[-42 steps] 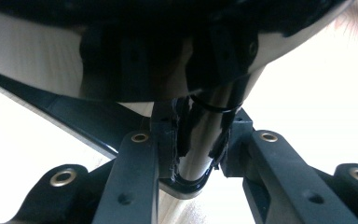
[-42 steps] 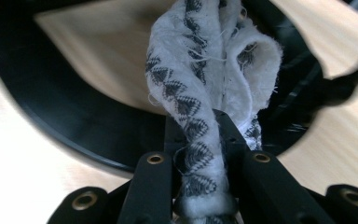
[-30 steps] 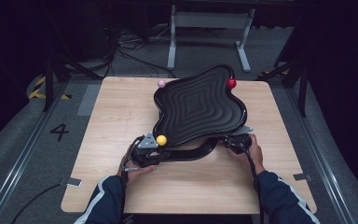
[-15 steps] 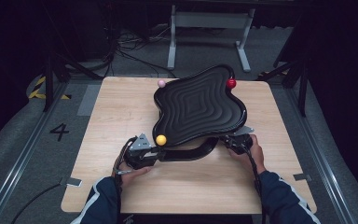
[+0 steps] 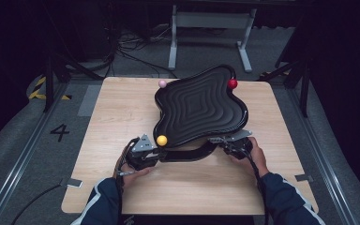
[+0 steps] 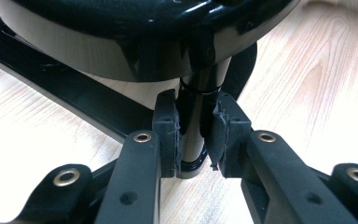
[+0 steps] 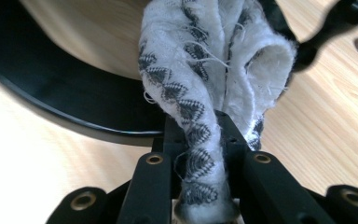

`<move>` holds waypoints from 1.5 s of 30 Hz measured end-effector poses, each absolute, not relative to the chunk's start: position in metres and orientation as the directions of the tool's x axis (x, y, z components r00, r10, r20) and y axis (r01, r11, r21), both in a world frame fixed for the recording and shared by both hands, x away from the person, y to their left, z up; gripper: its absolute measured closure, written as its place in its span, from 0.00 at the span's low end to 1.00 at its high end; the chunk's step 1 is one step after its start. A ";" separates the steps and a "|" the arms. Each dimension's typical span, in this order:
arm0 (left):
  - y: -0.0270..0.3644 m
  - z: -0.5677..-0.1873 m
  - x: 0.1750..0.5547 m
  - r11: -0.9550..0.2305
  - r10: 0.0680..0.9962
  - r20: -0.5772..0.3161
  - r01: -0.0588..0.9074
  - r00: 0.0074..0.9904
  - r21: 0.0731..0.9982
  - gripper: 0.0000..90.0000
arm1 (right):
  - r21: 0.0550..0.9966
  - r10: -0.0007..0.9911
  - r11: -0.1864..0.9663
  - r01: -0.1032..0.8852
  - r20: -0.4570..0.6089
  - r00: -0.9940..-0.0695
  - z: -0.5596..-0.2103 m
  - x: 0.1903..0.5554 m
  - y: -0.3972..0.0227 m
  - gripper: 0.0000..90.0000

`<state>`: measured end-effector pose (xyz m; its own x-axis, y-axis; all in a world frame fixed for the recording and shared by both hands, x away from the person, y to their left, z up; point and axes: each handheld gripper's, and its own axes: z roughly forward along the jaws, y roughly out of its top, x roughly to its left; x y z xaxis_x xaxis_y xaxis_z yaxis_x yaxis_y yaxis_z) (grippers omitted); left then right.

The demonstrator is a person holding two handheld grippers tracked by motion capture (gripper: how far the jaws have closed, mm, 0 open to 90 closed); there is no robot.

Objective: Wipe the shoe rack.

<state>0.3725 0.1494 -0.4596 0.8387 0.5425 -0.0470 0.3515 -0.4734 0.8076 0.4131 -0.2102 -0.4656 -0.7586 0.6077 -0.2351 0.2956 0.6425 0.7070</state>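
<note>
Clamping a black post [image 6: 193, 135] under the wavy black tray [image 5: 199, 107], the left gripper [image 5: 143, 152] sits at the tray's seven o'clock. At five o'clock, the right gripper [image 5: 234, 144] pinches a patterned white cloth [image 7: 205, 93] wrapped there. Yellow ball [image 5: 161, 139], pink ball [image 5: 162, 83] and red ball [image 5: 233, 83] perch on the tray's rim above the wooden table [image 5: 117, 112].

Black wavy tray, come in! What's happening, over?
Left gripper shut on tray leg. Right gripper shut on white cloth. Tray tilted up, three balls on rim.
</note>
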 end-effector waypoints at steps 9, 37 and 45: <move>0.147 -0.460 0.371 -0.473 0.532 -0.046 0.342 0.846 0.812 0.82 | 0.690 0.510 0.677 0.258 -0.186 -0.840 -0.463 0.397 -0.186 0.87; 0.124 -0.460 0.363 -0.505 0.473 -0.032 0.301 0.880 0.809 0.83 | 0.709 0.384 0.685 0.166 -0.158 -0.910 -0.470 0.371 -0.132 0.87; 0.123 -0.461 0.365 -0.505 0.468 -0.038 0.303 0.883 0.808 0.83 | 0.699 0.488 0.680 0.221 -0.208 -0.848 -0.464 0.391 -0.162 0.87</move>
